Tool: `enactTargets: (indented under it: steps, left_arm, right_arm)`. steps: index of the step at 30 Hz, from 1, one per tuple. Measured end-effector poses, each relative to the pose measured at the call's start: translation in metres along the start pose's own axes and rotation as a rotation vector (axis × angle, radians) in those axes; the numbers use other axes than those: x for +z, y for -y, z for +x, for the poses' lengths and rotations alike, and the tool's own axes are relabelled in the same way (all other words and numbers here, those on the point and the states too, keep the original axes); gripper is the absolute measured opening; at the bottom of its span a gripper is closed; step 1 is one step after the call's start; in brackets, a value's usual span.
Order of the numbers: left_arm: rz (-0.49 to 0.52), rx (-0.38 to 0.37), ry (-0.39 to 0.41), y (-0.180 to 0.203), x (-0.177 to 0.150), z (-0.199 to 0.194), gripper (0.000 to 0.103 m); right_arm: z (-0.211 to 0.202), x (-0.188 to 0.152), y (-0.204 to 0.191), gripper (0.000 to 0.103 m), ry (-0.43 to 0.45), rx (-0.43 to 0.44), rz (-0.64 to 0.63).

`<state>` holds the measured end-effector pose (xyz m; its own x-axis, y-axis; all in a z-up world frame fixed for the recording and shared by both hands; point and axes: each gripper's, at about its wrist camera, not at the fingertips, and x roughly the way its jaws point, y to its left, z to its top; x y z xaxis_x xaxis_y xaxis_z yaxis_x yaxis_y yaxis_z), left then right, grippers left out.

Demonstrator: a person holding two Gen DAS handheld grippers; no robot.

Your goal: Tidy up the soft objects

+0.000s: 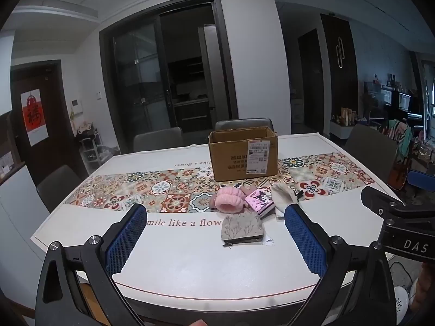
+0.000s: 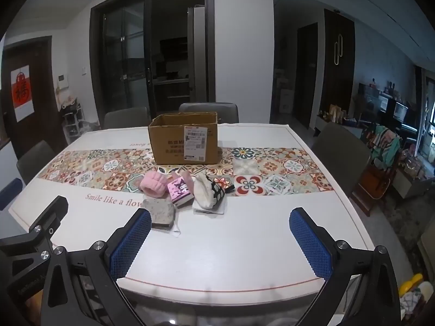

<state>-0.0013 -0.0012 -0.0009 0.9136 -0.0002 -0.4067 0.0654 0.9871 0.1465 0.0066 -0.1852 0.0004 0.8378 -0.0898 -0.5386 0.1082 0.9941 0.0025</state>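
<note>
Two grippers, left [image 1: 214,233] and right [image 2: 220,237], hover above the near edge of the counter [image 2: 244,244], fingers spread wide, nothing between them. The soft things sit bunched mid-counter, just in front of the open box [image 2: 185,141]: a pink fluffy band [image 2: 152,187], a grey pouch [image 2: 160,212] nearest, a pink printed pack [image 2: 180,191], a cream mitten [image 2: 202,193] with a black patterned piece [image 2: 217,190] against it. Risks, as I judge them: the items touch or overlap, so a grab may drag a neighbour along; the flat pouch may slide away from closing fingers; a limp piece could snag on the box rim when dropped in. The band looks plush and springy, the pouch thin and floppy.
</note>
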Motion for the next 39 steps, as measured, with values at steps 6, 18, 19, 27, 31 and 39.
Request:
enactTargets:
  steps: [6,18,19,27,31,39]
  left_arm:
    - [-0.001,0.007,-0.007,0.004,-0.002,-0.004,0.103]
    - [-0.016,-0.009,0.001,0.000,0.006,-0.006,0.103]
    - [-0.016,-0.009,0.000,0.000,0.007,-0.006,0.103]
    - [-0.016,-0.013,0.002,0.000,0.004,-0.006,0.103]
    - [-0.015,-0.014,0.001,0.000,0.004,-0.006,0.103]
    - [-0.015,-0.010,0.008,0.002,0.003,-0.006,0.103]
  right_arm:
    - [0.000,-0.004,-0.004,0.103,0.000,-0.003,0.000]
    - [0.000,0.001,0.010,0.103,0.003,-0.011,0.008]
    - [0.000,0.001,0.011,0.103,0.004,-0.011,0.008]
    - [-0.004,0.000,0.007,0.103,0.010,-0.018,0.005]
    - [-0.004,0.001,0.008,0.103,0.010,-0.018,0.005]
    - [-0.005,0.001,0.007,0.103,0.013,-0.019,0.004]
